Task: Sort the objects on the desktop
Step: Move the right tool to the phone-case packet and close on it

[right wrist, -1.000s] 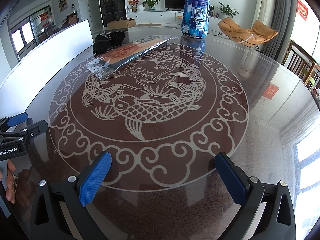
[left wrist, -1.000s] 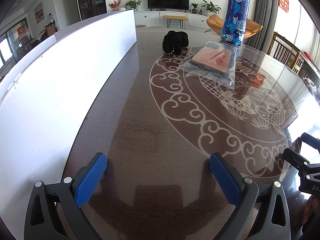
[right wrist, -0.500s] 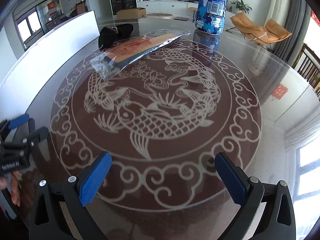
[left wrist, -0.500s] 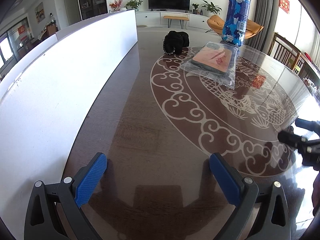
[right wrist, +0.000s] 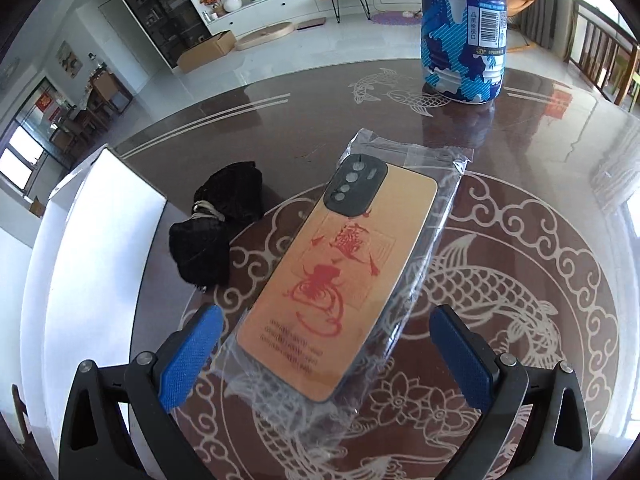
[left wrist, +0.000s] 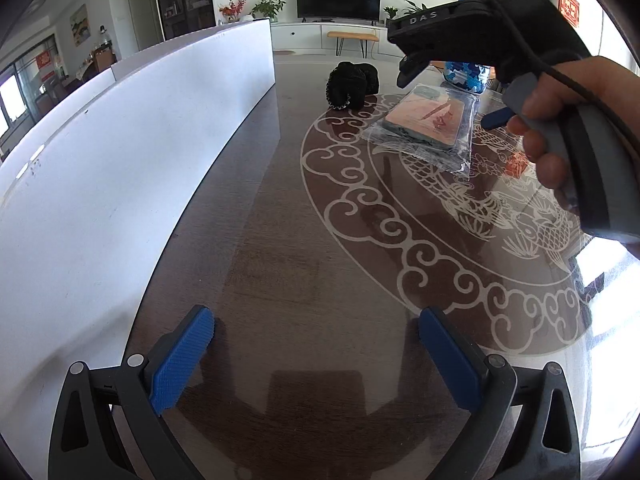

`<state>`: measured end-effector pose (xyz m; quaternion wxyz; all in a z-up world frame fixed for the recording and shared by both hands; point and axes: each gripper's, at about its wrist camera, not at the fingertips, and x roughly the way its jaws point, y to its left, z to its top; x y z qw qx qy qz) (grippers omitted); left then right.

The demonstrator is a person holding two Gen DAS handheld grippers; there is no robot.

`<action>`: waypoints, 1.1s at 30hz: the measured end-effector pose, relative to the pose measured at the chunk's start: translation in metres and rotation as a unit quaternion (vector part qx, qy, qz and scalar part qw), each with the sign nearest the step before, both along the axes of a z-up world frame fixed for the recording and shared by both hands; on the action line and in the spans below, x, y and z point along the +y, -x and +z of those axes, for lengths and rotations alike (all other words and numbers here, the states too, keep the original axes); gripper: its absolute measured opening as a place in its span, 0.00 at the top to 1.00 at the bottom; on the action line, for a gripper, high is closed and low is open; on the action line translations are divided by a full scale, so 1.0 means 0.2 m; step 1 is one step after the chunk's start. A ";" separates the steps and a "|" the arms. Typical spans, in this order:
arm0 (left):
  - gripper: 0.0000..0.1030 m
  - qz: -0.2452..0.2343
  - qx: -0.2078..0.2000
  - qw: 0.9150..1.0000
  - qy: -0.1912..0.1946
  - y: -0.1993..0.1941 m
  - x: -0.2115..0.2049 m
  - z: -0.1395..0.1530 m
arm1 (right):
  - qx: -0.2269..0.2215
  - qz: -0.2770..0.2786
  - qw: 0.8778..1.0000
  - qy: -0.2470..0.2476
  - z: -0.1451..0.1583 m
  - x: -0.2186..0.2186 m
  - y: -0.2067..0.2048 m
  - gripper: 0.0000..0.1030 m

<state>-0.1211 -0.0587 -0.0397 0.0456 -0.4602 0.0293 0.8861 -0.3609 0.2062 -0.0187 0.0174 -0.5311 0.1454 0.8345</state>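
Observation:
An orange phone case in a clear plastic bag [right wrist: 340,280] lies flat on the dark glass table [right wrist: 540,160]. It also shows in the left wrist view [left wrist: 428,120]. My right gripper [right wrist: 326,360] is open, its blue pads on either side of the bag's near end, just above it. A black scrunchie [right wrist: 216,236] lies left of the bag, and shows in the left wrist view [left wrist: 352,84] too. A blue-and-white bottle [right wrist: 464,28] stands upright behind. My left gripper [left wrist: 316,360] is open and empty, low over the table's near left part.
A white board [left wrist: 120,160] runs along the table's left side. In the left wrist view the hand-held right gripper body [left wrist: 520,60] hangs over the phone case and hides most of the bottle. Chairs stand beyond the table's right edge.
My right gripper has moved forward and left across the table, from the near edge to right over the bagged phone case. My left gripper has barely moved.

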 end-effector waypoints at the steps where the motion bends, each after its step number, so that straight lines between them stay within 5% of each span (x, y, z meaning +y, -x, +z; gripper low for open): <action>1: 0.00 0.000 0.000 1.000 0.000 0.01 0.00 0.00 | -0.003 -0.007 1.000 0.001 -0.02 -0.01 0.03 0.00; 6: 0.00 0.003 -0.001 1.000 0.000 0.02 0.01 0.00 | -0.005 -0.028 1.000 -0.012 -0.07 -0.05 0.09 0.00; 12: 0.00 0.003 0.000 1.000 0.000 0.01 0.01 0.00 | 0.005 0.034 0.993 -0.115 -0.11 -0.16 0.10 0.00; 16: 0.00 0.003 0.000 1.000 -0.001 0.01 0.01 0.00 | 0.049 0.059 0.990 -0.122 -0.10 -0.10 -0.02 0.17; 27: 0.00 0.011 -0.001 1.000 -0.001 0.02 0.03 0.01 | 0.093 0.097 0.983 -0.124 -0.12 0.38 -0.83 0.17; 33: 0.00 -0.047 -0.004 0.999 -0.002 0.35 0.18 0.00 | 0.106 0.090 0.983 -0.121 -0.10 0.52 -1.09 0.17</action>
